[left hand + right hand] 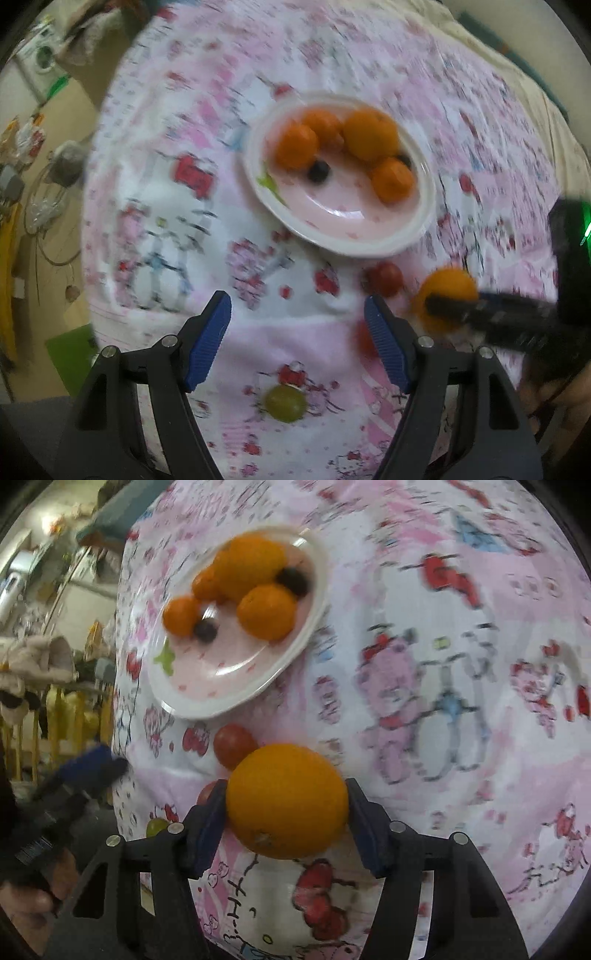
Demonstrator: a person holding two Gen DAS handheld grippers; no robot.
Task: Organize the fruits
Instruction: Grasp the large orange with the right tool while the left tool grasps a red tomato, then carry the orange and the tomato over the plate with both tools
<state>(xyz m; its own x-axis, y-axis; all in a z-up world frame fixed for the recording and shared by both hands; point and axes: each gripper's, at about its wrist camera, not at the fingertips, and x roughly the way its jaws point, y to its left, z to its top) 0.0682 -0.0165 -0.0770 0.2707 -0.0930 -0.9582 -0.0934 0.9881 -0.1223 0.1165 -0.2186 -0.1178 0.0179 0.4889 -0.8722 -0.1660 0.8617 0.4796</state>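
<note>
Lowest in the right wrist view, we see our right gripper [286, 823] clamped on one smooth round orange [287, 800], both pads half hidden behind it. In the left wrist view, our left gripper [297, 338] stands wide apart around nothing, one green grape [285, 403] low between its ribbed blue pads [208, 339]. Mid-frame, two red tomatoes [384, 277] lie on the printed cloth [155, 192], one blurred and partly hidden. Farther up, the glossy white plate [332, 236] holds four oranges [371, 136] and two dark berries [318, 171].

A red fruit [364, 339] at lower right is blurred and partly hidden behind a blue finger pad [384, 343].
</note>
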